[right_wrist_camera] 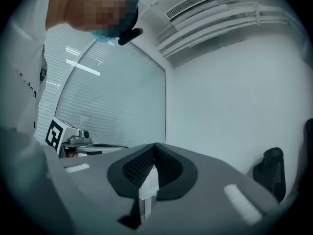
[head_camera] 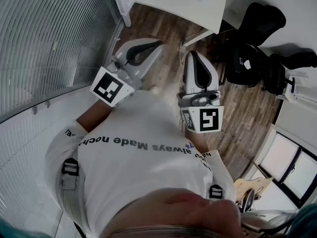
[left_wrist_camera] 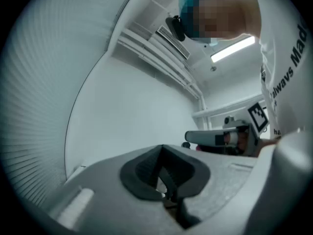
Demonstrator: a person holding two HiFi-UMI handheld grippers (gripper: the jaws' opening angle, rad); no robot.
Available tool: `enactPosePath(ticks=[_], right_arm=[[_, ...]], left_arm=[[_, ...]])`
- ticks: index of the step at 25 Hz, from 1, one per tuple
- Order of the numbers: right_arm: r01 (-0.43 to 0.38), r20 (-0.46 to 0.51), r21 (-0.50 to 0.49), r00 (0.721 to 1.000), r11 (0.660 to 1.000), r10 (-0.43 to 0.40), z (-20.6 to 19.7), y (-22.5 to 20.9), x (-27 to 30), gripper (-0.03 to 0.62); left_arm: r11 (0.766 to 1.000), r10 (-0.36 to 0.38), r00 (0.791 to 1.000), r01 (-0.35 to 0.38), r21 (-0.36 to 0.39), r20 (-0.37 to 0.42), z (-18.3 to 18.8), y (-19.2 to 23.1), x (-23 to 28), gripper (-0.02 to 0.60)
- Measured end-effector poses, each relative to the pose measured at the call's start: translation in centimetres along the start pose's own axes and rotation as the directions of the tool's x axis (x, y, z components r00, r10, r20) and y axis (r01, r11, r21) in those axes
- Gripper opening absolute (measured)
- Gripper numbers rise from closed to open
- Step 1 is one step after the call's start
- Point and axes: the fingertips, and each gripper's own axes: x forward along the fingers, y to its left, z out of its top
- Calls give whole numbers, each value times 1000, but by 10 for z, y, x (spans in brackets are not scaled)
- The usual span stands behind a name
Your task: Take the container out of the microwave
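Closest under the head camera is the person's white shirt (head_camera: 148,152), with both grippers held just ahead of it above the wooden floor (head_camera: 163,19). The left gripper (head_camera: 156,44) and right gripper (head_camera: 191,54) each have their jaws pressed together on nothing. Neither microwave nor container shows in any view, so which way it lies from the jaws, and which hand is nearer, cannot be told; finding it likely comes first.

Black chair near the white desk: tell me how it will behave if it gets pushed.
The black chair looks bulky and padded, so it is probably heavy for its size. It stands on a smooth wood floor, so a low push would likely slide or roll it; castors cannot be made out. Its tall back suggests a high push might tip it.
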Motion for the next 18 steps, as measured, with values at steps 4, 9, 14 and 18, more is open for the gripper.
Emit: enactPosePath(ticks=[4,9,14,18], right_arm=[[-2,3,2,1000,1000,2,-4,0,2,0],[5,18,15,1000,1000,-6,4,0,4,0],[11,9,11,1000,1000,-11,-1,11,13,0],[24,11,16,1000,1000,-24,-4,23,25,0]], left_arm=[[1000,1,1000,-1,-2,0,-4,3,0,3],[1000,1,1000,-1,-1,0,3,6,-1,3],[1000,-8,1000,8,1,4,2,14,-11,3],[1000,-16,1000,16,-4,9,2,26,-23,3]])
